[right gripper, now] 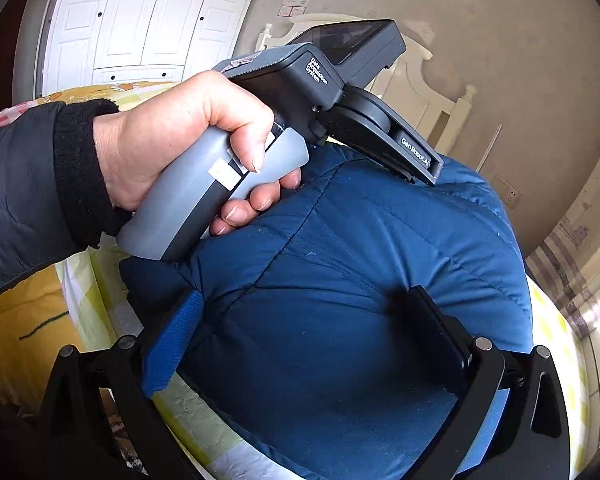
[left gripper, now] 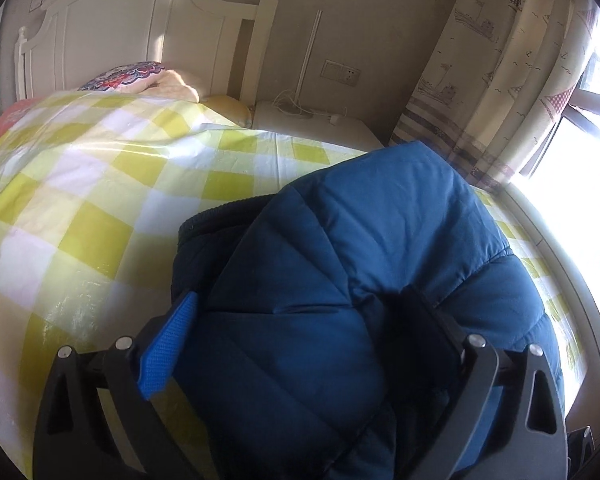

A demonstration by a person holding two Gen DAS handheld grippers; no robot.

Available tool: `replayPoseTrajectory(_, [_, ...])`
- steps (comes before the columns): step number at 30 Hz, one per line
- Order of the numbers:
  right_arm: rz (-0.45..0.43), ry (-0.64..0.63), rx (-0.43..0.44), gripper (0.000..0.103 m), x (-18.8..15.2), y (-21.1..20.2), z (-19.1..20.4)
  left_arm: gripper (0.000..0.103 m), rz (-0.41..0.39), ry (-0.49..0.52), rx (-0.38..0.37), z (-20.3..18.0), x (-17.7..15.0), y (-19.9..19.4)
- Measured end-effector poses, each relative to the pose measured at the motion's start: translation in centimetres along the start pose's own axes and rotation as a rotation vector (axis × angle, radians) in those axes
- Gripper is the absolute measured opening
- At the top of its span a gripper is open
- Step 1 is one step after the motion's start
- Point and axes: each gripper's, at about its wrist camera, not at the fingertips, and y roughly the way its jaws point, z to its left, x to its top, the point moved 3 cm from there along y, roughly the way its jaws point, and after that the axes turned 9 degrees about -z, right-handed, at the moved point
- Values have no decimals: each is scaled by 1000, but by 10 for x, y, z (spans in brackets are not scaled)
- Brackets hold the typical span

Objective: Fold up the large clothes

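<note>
A blue quilted jacket (left gripper: 364,248) lies bunched on the yellow-and-white checked bedspread (left gripper: 100,200). My left gripper (left gripper: 300,312) is open, its jaws wide apart astride a thick fold of the jacket, the blue pad (left gripper: 168,352) at the left. In the right wrist view the jacket (right gripper: 360,272) fills the middle. My right gripper (right gripper: 304,312) is open too, its jaws spread around the jacket's bulk. The left gripper's body (right gripper: 340,92), held by a hand (right gripper: 172,148), rests on the jacket's far side.
A white headboard (left gripper: 140,28) and pillows (left gripper: 132,76) stand at the bed's far end. A bedside table (left gripper: 320,124), a curtain (left gripper: 500,60) and a bright window (left gripper: 588,160) lie to the right. A white wardrobe (right gripper: 148,20) stands behind.
</note>
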Motion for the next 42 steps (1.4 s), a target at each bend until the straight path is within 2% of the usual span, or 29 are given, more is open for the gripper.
replayPoseTrajectory(3, [-48, 61, 36, 86, 13, -25, -9, 99, 8, 5, 2, 2, 1, 0])
replayPoseTrajectory(7, [-146, 123, -72, 83, 14, -56, -31, 100, 8, 0, -7, 3, 3, -2])
replayPoseTrajectory(8, [-130, 149, -85, 83, 8, -54, -38, 100, 8, 1, -7, 2, 3, -2])
replayPoseTrajectory(10, [14, 187, -35, 84, -17, -29, -44, 100, 7, 0, -6, 3, 3, -2])
replayPoseTrajectory(12, [17, 110, -36, 84, -24, -28, -39, 101, 7, 4, -9, 2, 3, -3])
replayPoseTrajectory(14, [70, 94, 52, 88, -13, -30, -43, 101, 5, 9, -3, 2, 2, -2])
replayPoseTrajectory(15, [59, 93, 104, 87, -4, -31, -49, 101, 8, 8, -4, 3, 3, -2])
replayPoseTrajectory(16, [23, 105, 103, 79, 9, -35, -66, 101, 12, 4, -7, 4, 3, -1])
replayPoseTrajectory(19, [-114, 181, -6, 81, 55, -33, -134, 101, 11, -3, -9, 5, 3, -1])
replayPoseTrajectory(21, [-154, 240, -4, 81, 79, -5, -178, 101, 8, -4, -6, 5, 2, -2])
replayPoseTrajectory(22, [-138, 300, 15, 80, 87, 18, -200, 101, 8, -5, -6, 6, 2, -2])
replayPoseTrajectory(23, [-112, 359, 42, 72, 93, 45, -218, 101, 9, -7, -6, 6, 2, -1])
replayPoseTrajectory(25, [-9, 399, 97, 67, 93, 102, -237, 101, 13, -9, -5, 5, 2, -1])
replayPoseTrajectory(27, [191, 333, 134, 65, 71, 164, -228, 101, 16, -14, -7, 6, 2, 0])
replayPoseTrajectory(28, [251, 275, 133, 66, 56, 185, -218, 101, 20, -15, 3, 7, 2, 1])
replayPoseTrajectory(29, [274, 274, 137, 67, 46, 197, -215, 101, 25, -17, 20, 10, 1, 3])
replayPoseTrajectory(34, [287, 286, 95, 67, 38, 198, -214, 101, 72, -97, -48, 24, -3, 17])
replayPoseTrajectory(37, [268, 286, 50, 67, 40, 193, -221, 101, 64, -99, -51, 24, -3, 15])
replayPoseTrajectory(38, [262, 305, 41, 74, 41, 183, -224, 101, 58, -109, -62, 26, -3, 12])
replayPoseTrajectory(40, [216, 421, 67, 81, 41, 151, -235, 101, 45, -161, -80, 34, -5, -2])
replayPoseTrajectory(42, [126, 581, 142, 88, 32, 108, -248, 101, 45, -240, -107, 48, -12, -19])
